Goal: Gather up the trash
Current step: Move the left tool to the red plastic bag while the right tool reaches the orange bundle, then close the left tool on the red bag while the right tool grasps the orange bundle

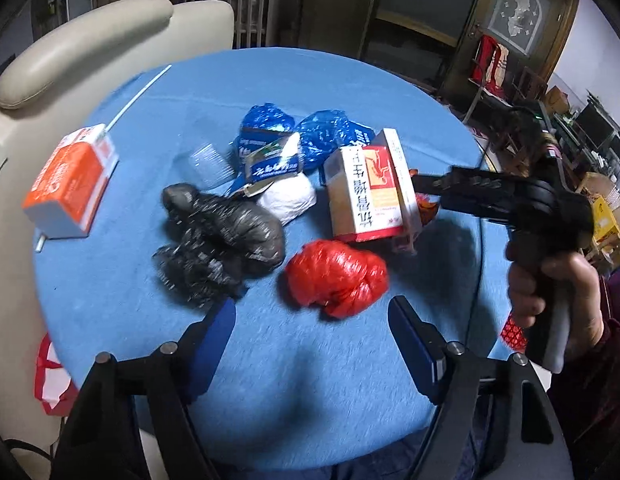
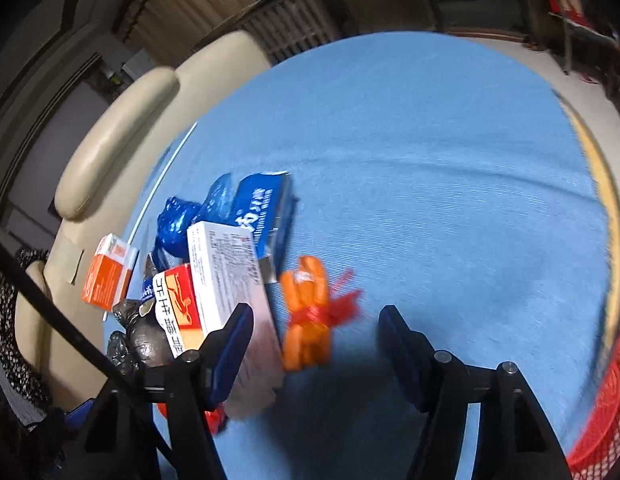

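Note:
Trash lies heaped on the round blue table (image 1: 318, 408). My left gripper (image 1: 310, 303) is open, and a crumpled red bag (image 1: 338, 276) sits just past its tips without touching the pads. A black bag (image 1: 222, 232) lies to the left. A red-and-white medicine box (image 1: 370, 196) stands behind. My right gripper (image 2: 315, 309) is open around an orange bundle tied with red (image 2: 306, 312), and the pads are clear of it. The medicine box (image 2: 230, 272) stands against the left finger. In the left wrist view a hand holds the right gripper (image 1: 420, 184) beside the box.
Blue bags (image 1: 322, 136), a blue-white packet (image 1: 270, 160), a white wad (image 1: 288, 198), a clear cup (image 1: 208, 164) and an orange carton (image 1: 74, 184) with a straw lie further back. A beige chair (image 1: 70, 52) stands at the left. A red mesh basket (image 2: 606, 400) is at the right edge.

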Tool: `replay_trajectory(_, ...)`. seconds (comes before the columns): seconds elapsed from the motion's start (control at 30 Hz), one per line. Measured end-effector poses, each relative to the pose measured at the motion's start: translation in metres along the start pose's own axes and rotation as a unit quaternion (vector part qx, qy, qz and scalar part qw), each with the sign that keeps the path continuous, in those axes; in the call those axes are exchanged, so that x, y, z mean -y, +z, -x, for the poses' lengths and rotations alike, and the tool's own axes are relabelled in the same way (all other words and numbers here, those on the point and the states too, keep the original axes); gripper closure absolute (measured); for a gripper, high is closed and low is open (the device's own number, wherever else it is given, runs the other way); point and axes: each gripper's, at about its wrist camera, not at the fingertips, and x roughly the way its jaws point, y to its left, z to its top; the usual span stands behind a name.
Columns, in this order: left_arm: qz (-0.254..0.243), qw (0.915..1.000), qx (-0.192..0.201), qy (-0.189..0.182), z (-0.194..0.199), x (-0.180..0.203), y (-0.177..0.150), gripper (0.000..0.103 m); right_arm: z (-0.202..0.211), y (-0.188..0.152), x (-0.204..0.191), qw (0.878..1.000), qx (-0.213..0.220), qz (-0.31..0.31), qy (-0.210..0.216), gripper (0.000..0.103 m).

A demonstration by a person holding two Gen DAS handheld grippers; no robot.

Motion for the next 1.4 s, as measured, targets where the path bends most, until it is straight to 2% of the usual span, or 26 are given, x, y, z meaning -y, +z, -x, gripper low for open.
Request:
replay_trajectory(0.03,-0.004,1.0000,0.001,-0.004,-0.004,0.004,0.003,0.024,-0.006,0.002,-0.004,1.000,-0.006,0.009,-0.006,0.048)
replay_trajectory(0.07,-0.007,1.0000,0.001,-0.004,-0.006,0.007,0.006,0.024,-0.012,0.003,-0.007,1.000,-0.012,0.014,-0.012,0.060)
replay_trajectory(0.1,-0.014,0.9999,0.000,-0.004,-0.010,0.011,0.011,0.024,-0.019,0.003,-0.008,0.999,-0.023,0.018,-0.014,0.066)
replay_trajectory(0.13,-0.021,0.9998,0.000,-0.003,-0.013,0.015,0.013,0.024,-0.026,0.003,-0.009,0.999,-0.037,0.018,-0.013,0.066)
replay_trajectory(0.2,-0.040,0.9992,-0.004,-0.003,-0.023,0.024,0.020,0.023,-0.028,0.000,-0.011,0.999,-0.033,0.019,-0.014,0.074)
replay_trajectory(0.3,-0.046,0.9987,-0.023,-0.006,-0.040,0.027,0.024,0.024,-0.024,-0.005,-0.009,1.000,-0.022,0.018,-0.003,0.074)
replay_trajectory(0.37,-0.054,0.9980,-0.034,-0.008,-0.052,0.031,0.023,0.037,-0.016,-0.013,-0.004,1.000,-0.007,0.014,0.008,0.074)
replay_trajectory(0.4,-0.056,0.9976,-0.040,-0.007,-0.055,0.032,0.021,0.048,-0.010,-0.016,0.000,1.000,-0.006,0.011,0.011,0.074)
replay_trajectory(0.47,-0.062,0.9977,-0.029,-0.005,-0.056,0.032,0.017,0.050,0.003,-0.024,0.009,1.000,0.001,0.003,0.021,0.074)
replay_trajectory(0.57,-0.060,0.9979,-0.017,-0.017,-0.050,0.033,0.013,0.062,0.026,-0.034,0.018,0.999,0.014,-0.006,0.037,0.074)
replay_trajectory(0.6,-0.058,0.9980,-0.015,-0.020,-0.047,0.032,0.012,0.071,0.035,-0.039,0.021,0.999,0.020,-0.006,0.044,0.074)
replay_trajectory(0.63,-0.054,0.9980,-0.012,-0.029,-0.043,0.031,0.009,0.091,0.044,-0.044,0.024,0.998,0.027,-0.007,0.052,0.074)
replay_trajectory(0.8,-0.057,0.9979,-0.003,-0.032,-0.025,0.029,-0.009,0.091,0.085,-0.063,0.033,0.996,0.059,-0.007,0.067,0.074)
replay_trajectory(0.9,-0.045,0.9978,-0.003,-0.049,-0.015,0.023,-0.018,0.095,0.101,-0.073,0.038,0.995,0.073,-0.006,0.066,0.074)
replay_trajectory(1.03,-0.050,0.9977,0.012,-0.045,-0.001,0.020,-0.022,0.096,0.116,-0.084,0.042,0.994,0.088,-0.010,0.065,0.074)
replay_trajectory(1.1,-0.055,0.9979,0.006,-0.035,-0.006,0.019,-0.019,0.096,0.119,-0.085,0.043,0.994,0.089,-0.011,0.065,0.074)
replay_trajectory(1.17,-0.043,0.9985,-0.004,-0.032,-0.015,0.020,-0.012,0.081,0.120,-0.086,0.042,0.994,0.092,-0.006,0.057,0.074)
replay_trajectory(1.2,-0.036,0.9986,-0.010,-0.037,-0.017,0.021,-0.011,0.056,0.119,-0.087,0.041,0.994,0.092,-0.003,0.053,0.074)
replay_trajectory(1.23,-0.028,0.9987,-0.010,-0.042,-0.017,0.022,-0.008,0.025,0.118,-0.087,0.039,0.995,0.090,-0.002,0.053,0.074)
replay_trajectory(1.27,-0.023,0.9991,-0.005,-0.035,-0.020,0.024,-0.007,0.016,0.116,-0.087,0.039,0.995,0.088,-0.002,0.056,0.074)
replay_trajectory(1.33,-0.028,0.9994,0.004,-0.019,-0.028,0.031,-0.004,0.014,0.113,-0.088,0.035,0.995,0.085,-0.002,0.059,0.074)
replay_trajectory(1.4,-0.038,0.9991,-0.010,-0.015,-0.040,0.037,0.000,0.014,0.111,-0.087,0.032,0.995,0.086,0.002,0.058,0.074)
